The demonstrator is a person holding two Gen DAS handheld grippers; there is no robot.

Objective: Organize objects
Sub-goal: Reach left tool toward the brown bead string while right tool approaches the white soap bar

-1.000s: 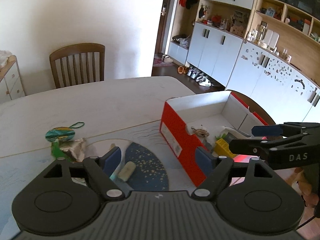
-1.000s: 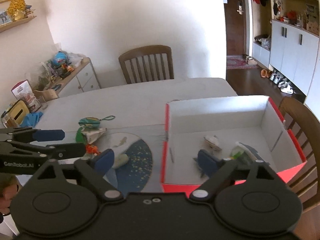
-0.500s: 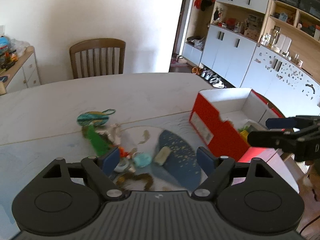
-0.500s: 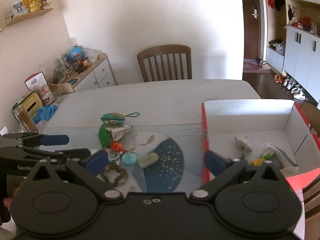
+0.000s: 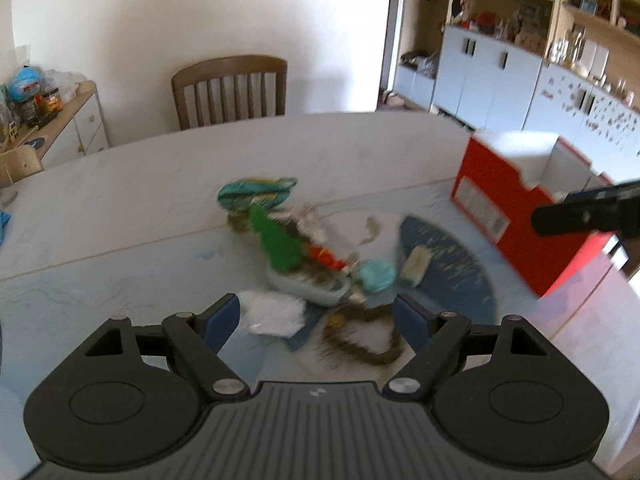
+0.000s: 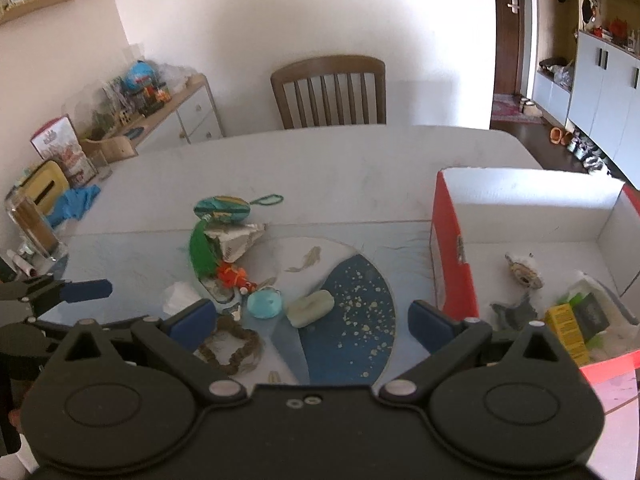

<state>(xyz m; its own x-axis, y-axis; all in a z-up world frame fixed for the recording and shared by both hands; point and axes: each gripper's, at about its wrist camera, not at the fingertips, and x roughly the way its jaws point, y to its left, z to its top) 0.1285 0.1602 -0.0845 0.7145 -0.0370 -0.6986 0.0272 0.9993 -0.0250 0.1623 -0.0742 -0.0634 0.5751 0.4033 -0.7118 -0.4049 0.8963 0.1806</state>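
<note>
A pile of small objects lies on the table: a teal pouch (image 6: 222, 209), a green feathery toy (image 6: 202, 254), an orange toy (image 6: 231, 274), a round teal piece (image 6: 264, 305), a pale soap bar (image 6: 311, 308), a brown braided loop (image 6: 232, 350) and a white tissue (image 6: 179, 298). The red and white box (image 6: 452, 264) stands at the right with several items inside. My left gripper (image 5: 318, 318) is open and empty above the loop (image 5: 360, 338) and tissue (image 5: 272, 312). My right gripper (image 6: 308, 322) is open and empty between pile and box.
A wooden chair (image 6: 330, 94) stands at the table's far side. A sideboard (image 6: 160, 120) with clutter is at the left. A glass jar (image 6: 34, 228), a blue cloth (image 6: 74, 206) and a yellow box (image 6: 42, 186) sit at the table's left edge. Cabinets (image 5: 500, 76) line the right wall.
Both grippers have swung left, away from the box and toward the pile of small objects. Both stay open and empty. The left wrist view is blurred by motion.
</note>
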